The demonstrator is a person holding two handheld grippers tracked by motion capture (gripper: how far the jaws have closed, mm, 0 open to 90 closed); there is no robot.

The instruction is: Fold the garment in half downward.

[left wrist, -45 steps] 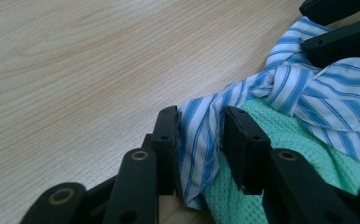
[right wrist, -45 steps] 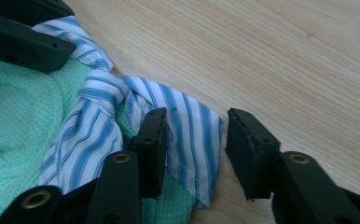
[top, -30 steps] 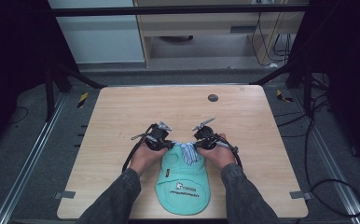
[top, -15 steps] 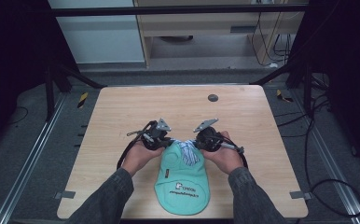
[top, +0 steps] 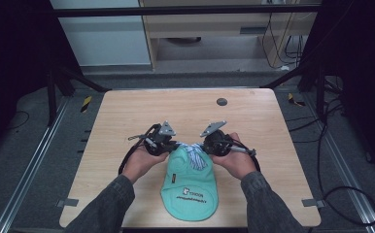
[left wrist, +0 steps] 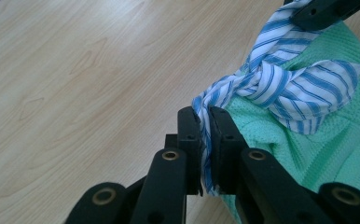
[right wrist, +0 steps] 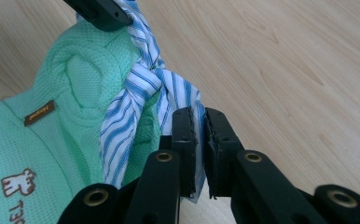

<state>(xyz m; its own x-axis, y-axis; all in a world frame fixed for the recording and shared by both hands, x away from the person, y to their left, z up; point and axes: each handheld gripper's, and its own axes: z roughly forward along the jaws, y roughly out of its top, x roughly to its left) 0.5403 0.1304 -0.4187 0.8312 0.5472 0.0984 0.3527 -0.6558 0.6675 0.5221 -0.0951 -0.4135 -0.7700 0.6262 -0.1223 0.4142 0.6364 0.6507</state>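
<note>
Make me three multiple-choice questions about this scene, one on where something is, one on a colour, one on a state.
1. Where does the small dark round spot lie on the table?
A. far side from the person
B. under the cap
C. at the near left corner

2. What colour is the cap?
A. red
B. mint green
C. black

3. How do the left gripper and right gripper stand?
A. both wide open
B. one open, one shut
C. each shut on an end of the striped cloth

Answers: 1 A, the spot sits beyond the grippers; 2 B, green knit shows clearly; 3 C, striped fabric is pinched between each pair of jaws.
</note>
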